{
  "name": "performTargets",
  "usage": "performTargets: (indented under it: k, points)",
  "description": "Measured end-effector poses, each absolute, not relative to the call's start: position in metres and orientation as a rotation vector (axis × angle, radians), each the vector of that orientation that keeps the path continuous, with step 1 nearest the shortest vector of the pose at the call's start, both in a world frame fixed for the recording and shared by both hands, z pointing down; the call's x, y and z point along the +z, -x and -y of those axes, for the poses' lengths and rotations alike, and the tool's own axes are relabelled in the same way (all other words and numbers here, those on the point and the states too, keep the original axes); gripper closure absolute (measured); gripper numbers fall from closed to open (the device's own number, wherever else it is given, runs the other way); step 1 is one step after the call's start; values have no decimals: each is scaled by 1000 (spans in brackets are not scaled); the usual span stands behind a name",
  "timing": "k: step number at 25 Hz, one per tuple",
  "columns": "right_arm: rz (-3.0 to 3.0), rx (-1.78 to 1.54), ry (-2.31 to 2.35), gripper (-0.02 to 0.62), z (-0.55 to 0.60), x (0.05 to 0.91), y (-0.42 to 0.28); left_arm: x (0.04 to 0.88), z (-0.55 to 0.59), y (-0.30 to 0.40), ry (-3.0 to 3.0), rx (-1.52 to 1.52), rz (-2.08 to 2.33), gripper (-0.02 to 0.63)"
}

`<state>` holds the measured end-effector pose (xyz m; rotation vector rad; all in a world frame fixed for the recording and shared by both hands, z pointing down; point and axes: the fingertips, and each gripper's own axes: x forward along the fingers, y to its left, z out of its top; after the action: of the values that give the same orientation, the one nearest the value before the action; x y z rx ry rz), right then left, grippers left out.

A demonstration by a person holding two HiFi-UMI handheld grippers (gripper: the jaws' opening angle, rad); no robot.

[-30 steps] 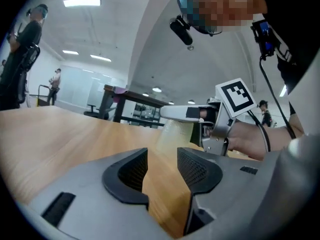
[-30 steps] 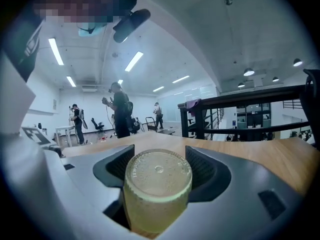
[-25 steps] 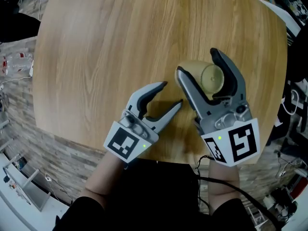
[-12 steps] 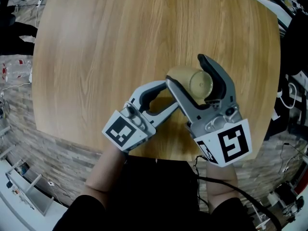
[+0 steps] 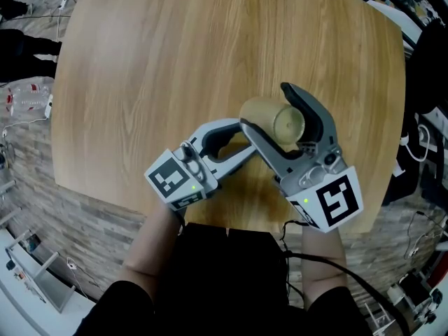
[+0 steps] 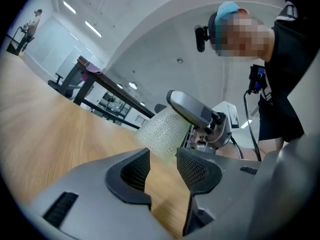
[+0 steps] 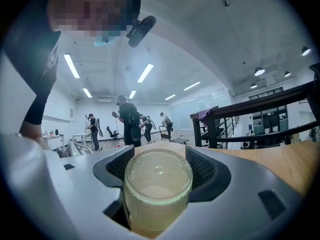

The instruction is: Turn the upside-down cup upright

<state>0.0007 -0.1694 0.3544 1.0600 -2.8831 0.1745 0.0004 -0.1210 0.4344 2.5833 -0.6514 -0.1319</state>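
between the fingers (image 5: 316, 117) of the right gripper (image 5: 264, 105) sits the pale, pebbled cup (image 7: 157, 181), pinched across its sides and tipped over so its narrower end looks back down the fingers. the wooden tabletop (image 5: 168, 54) lies under it. just left of those fingers, the left gripper (image 5: 236, 140) points at the cup's side. its fingers (image 6: 197, 166) are closing with only bare tabletop between them, and the cup is just past their tips.
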Motion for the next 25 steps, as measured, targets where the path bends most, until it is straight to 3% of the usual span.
performTargets:
  k: [5, 12, 16, 25]
  points:
    - [2938, 194, -1022, 270, 162, 356, 0, 434, 117, -3, -2580, -177, 578, 433]
    - [3128, 234, -865, 268, 148, 343, -9, 419, 98, -6, -2675, -234, 439, 522]
    - [3156, 296, -835, 268, 148, 346, -15, 419, 88, -11, -2748, -138, 405, 565]
    - [3110, 424, -996, 268, 161, 363, -27, 427, 82, -15, -2925, 128, 414, 581]
